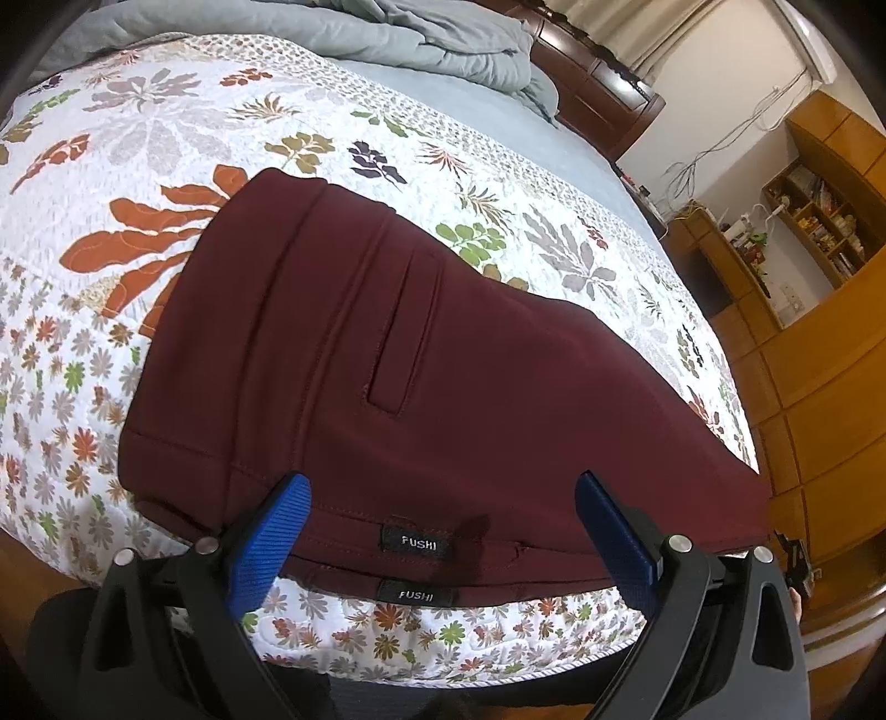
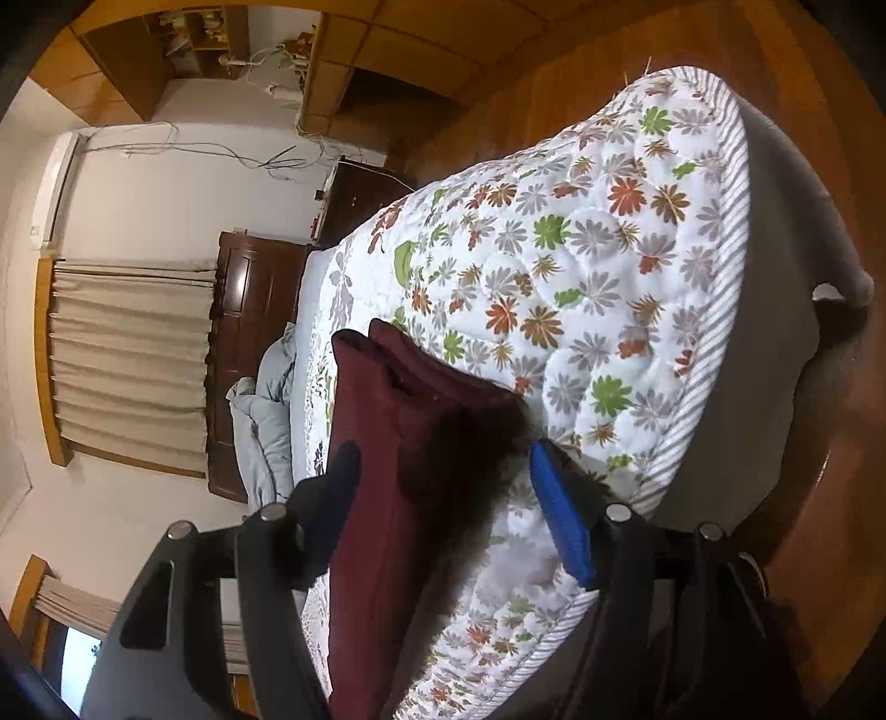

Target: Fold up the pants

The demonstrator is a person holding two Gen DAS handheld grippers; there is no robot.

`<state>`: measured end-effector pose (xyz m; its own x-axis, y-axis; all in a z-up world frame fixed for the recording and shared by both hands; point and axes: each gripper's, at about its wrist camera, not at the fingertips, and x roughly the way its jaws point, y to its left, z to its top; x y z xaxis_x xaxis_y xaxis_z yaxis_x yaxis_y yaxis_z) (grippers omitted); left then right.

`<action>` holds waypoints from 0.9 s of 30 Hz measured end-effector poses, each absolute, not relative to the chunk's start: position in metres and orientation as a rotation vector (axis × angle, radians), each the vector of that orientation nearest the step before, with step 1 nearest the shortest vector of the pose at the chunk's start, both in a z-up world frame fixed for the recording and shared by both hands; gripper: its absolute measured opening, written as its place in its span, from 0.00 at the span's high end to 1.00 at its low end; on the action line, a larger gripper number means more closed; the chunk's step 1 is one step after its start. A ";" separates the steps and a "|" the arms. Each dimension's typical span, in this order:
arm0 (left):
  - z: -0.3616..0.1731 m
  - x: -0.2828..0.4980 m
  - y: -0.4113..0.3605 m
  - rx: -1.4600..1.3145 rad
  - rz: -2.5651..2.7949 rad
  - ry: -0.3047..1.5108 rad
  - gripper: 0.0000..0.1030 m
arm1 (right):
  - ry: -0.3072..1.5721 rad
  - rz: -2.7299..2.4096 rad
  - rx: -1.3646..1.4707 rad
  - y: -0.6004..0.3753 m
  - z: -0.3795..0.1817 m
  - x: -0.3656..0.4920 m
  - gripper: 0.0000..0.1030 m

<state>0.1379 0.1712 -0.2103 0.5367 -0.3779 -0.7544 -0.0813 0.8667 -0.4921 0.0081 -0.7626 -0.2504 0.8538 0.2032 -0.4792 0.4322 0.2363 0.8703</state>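
Left wrist view
Landmark: floral quilt (image 1: 138, 183) spread over the bed.
Pants: maroon pants (image 1: 387, 360) lie folded flat on the floral quilt, at its near edge; a welt pocket faces up.
Labels: two black "FUSHI" tags (image 1: 416, 540) sit one above the other at the pants' near hem, showing stacked layers.
Left gripper: left gripper (image 1: 440, 523) hangs over the near hem; blue pads (image 1: 260, 548) are spread wide, one to each side of the tags, with no pad pressing the cloth.
Background: a grey duvet (image 1: 437, 39) is bunched at the far end of the floral quilt; wooden shelving (image 1: 819, 221) stands beyond the quilt's right side.

Right wrist view
Pants: the folded stack (image 2: 387, 443) is seen edge-on, resting on the floral quilt (image 2: 609, 249).
Right gripper: right gripper (image 2: 443, 476) straddles the end of the stack; its fingers are parted with the cloth between them, and the blue pad (image 2: 562, 520) stands clear of the fabric.
Far pad: in shadow against the stack; contact cannot be determined.
Background: a dark headboard (image 2: 243, 310) and curtain (image 2: 127, 360) lie beyond the floral quilt.
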 end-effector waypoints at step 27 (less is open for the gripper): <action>-0.212 0.138 0.171 -0.516 -0.163 0.995 0.06 | 0.545 -0.004 1.260 -0.752 -0.238 0.037 0.42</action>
<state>0.1383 0.1712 -0.2117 0.5434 -0.3608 -0.7580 -0.0998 0.8688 -0.4851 0.0374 -0.7523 -0.2384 0.8736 0.2894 -0.3913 0.2957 0.3231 0.8990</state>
